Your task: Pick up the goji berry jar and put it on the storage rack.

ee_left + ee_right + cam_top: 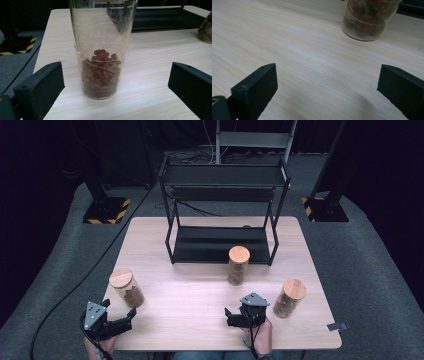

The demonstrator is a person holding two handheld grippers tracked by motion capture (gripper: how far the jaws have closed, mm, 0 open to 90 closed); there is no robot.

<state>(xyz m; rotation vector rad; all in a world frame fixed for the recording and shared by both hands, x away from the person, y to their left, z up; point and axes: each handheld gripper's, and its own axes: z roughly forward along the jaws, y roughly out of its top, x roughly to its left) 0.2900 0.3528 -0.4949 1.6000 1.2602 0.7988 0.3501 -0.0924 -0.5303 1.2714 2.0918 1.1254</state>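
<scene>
Three clear glass jars with round wooden lids stand on the table. The left jar [126, 287] holds reddish-brown dried pieces and rises straight ahead in the left gripper view [101, 50], a short way beyond the jaws. My left gripper [120, 309] is open at the table's front left corner, and its black fingers [40, 87] stand wide on either side, apart from the glass. The middle jar [238, 265] appears at the upper right of the right gripper view [368, 21]. My right gripper [228, 317] is open over bare wood, with nothing between its fingers [254, 87]. The right jar [290, 298] stands just right of that hand.
A black two-level metal rack [222, 210] stands at the back of the wooden table [190, 300], its lower shelf [165, 17] right behind the middle jar. A small grey clip [337, 326] lies at the front right corner. Cables run over the grey floor on the left.
</scene>
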